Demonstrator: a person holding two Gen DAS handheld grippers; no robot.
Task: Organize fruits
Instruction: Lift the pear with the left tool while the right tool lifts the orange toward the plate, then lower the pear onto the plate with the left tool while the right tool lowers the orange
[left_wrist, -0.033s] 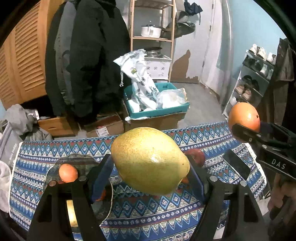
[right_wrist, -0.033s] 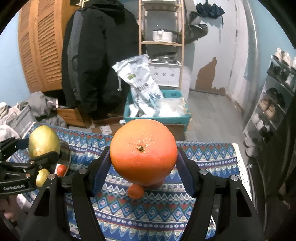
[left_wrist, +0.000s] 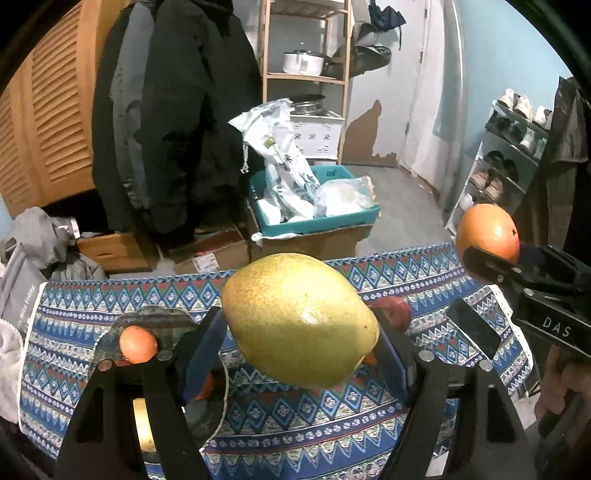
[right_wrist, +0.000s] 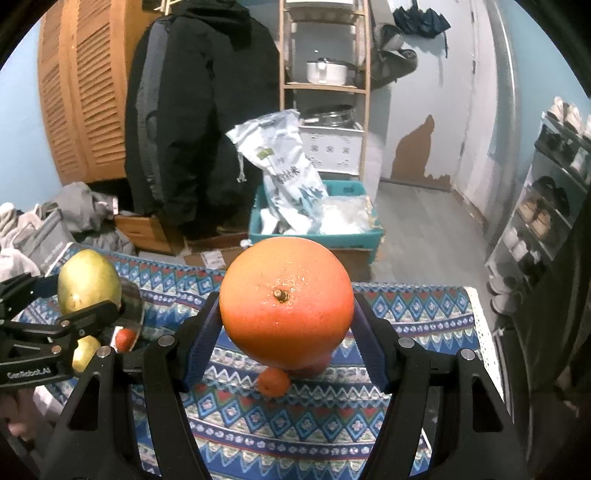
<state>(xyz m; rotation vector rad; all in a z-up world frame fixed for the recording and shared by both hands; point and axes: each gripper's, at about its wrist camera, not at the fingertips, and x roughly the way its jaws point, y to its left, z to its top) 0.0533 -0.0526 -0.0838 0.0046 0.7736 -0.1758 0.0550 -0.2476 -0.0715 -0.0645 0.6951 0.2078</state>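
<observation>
My left gripper (left_wrist: 300, 332) is shut on a big yellow-green mango (left_wrist: 295, 310), held above the patterned tablecloth (left_wrist: 295, 424). My right gripper (right_wrist: 286, 308) is shut on a large orange (right_wrist: 284, 291), also held above the cloth. Each view shows the other fruit too: the orange (left_wrist: 487, 232) at right, the mango (right_wrist: 88, 284) at left. A glass plate (left_wrist: 159, 314) at the cloth's left end holds a small tangerine (left_wrist: 137, 344) and a yellow fruit (left_wrist: 142, 424). A red apple (left_wrist: 393, 312) and a second small tangerine (right_wrist: 273, 382) lie on the cloth.
A black phone (left_wrist: 474, 332) lies on the cloth's right side. Beyond the table's far edge stand a teal crate (left_wrist: 314, 225) with bags, cardboard boxes and hanging coats (left_wrist: 184, 129). A shoe rack (left_wrist: 509, 166) lines the right wall.
</observation>
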